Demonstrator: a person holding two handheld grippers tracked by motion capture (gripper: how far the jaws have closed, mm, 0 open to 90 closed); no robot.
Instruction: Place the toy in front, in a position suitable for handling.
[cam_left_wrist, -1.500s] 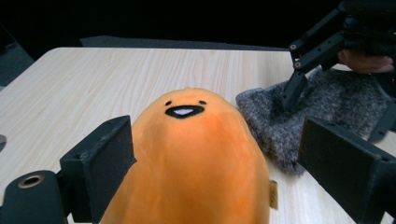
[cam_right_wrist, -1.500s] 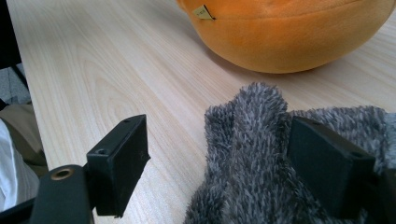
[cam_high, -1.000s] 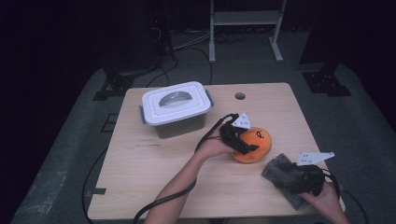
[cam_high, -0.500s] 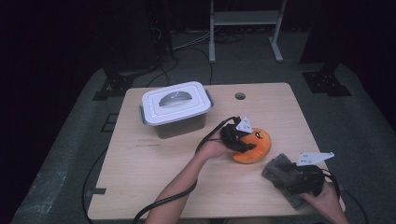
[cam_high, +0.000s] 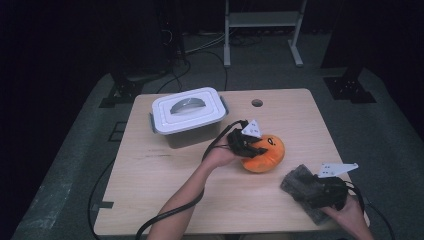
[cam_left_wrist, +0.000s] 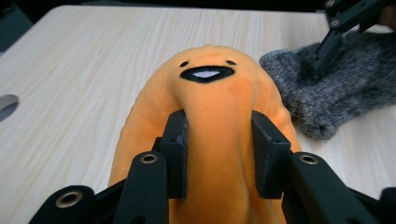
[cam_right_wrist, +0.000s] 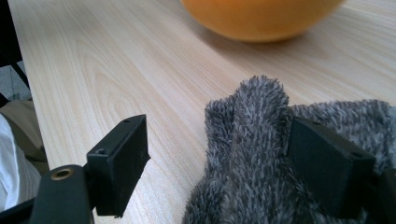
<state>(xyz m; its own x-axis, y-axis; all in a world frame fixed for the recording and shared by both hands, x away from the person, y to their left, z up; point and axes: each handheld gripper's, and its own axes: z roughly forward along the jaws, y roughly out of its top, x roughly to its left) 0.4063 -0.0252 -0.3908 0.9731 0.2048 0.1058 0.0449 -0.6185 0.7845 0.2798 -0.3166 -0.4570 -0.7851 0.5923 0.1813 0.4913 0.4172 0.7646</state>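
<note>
An orange plush toy (cam_high: 269, 154) with a stitched black mouth lies right of the table's middle. My left gripper (cam_high: 256, 149) comes at it from the left. Its jaws have just been closing and now pinch a ridge of the orange plush (cam_left_wrist: 210, 88) between the pads, so my left gripper (cam_left_wrist: 218, 128) is shut on it. At the near right corner lies a grey fuzzy cloth (cam_high: 300, 184). My right gripper (cam_high: 314, 192) stands open around the cloth (cam_right_wrist: 252, 140). The right pad (cam_right_wrist: 327, 163) touches the pile, while the left pad (cam_right_wrist: 123, 158) stays clear of it. The plush (cam_right_wrist: 261, 18) shows beyond.
A grey box with a white handled lid (cam_high: 187, 112) stands at the back left of the wooden table (cam_high: 150, 190). A cable hole (cam_high: 257, 102) sits near the far edge. Cables trail off the near edge. Dark floor and stands surround the table.
The left gripper's jaws have closed onto the orange plush, squeezing it narrower, and the hand has shifted slightly. The right gripper and the grey cloth have stayed put.
</note>
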